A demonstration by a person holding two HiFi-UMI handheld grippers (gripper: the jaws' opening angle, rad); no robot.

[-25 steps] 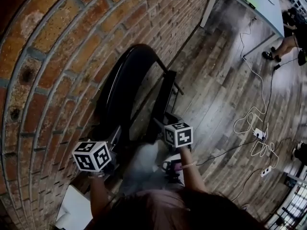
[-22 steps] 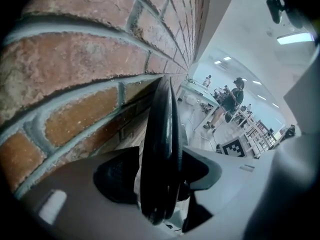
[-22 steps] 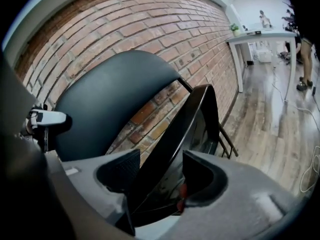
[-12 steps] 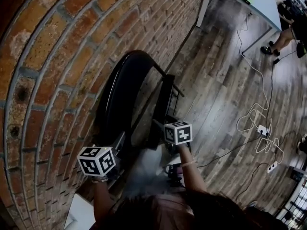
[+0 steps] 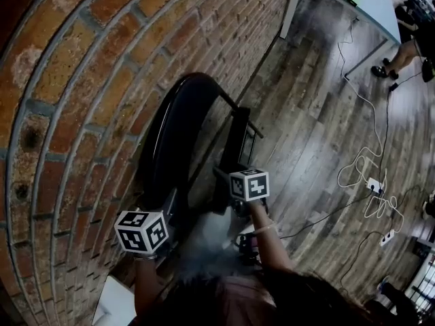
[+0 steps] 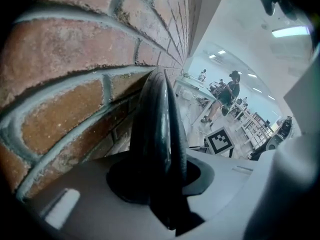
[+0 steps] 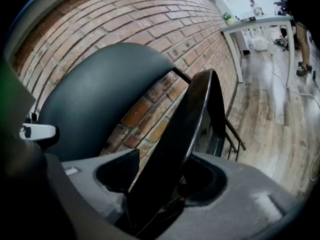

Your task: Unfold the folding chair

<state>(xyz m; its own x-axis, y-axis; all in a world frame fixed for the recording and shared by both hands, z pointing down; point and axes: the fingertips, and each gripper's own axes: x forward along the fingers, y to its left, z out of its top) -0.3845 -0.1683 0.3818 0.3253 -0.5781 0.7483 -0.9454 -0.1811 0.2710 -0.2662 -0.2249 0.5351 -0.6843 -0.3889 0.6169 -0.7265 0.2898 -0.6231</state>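
A folded black chair leans on the brick wall. Its rounded backrest [image 5: 170, 134] lies against the bricks, and the seat panel [image 5: 230, 155] stands in front of it. My left gripper [image 5: 165, 209] is at the backrest's lower edge. Its jaws are closing, and in the left gripper view [image 6: 162, 184] the thin backrest edge [image 6: 160, 129] fills the gap between them. My right gripper [image 5: 228, 182] is at the seat's near edge. In the right gripper view [image 7: 160, 184] the seat [image 7: 192, 119] runs between its jaws and is gripped.
The brick wall [image 5: 75, 80] fills the left side. On the wooden floor to the right lie cables and a power strip [image 5: 370, 185]. A table [image 5: 360, 2] stands at the top right with a person's legs [image 5: 401, 53] beside it. Something white [image 5: 112, 301] lies at the lower left.
The right gripper has shifted slightly toward the wall along the seat's edge. The left gripper stays at the backrest's edge, and the chair has not moved.
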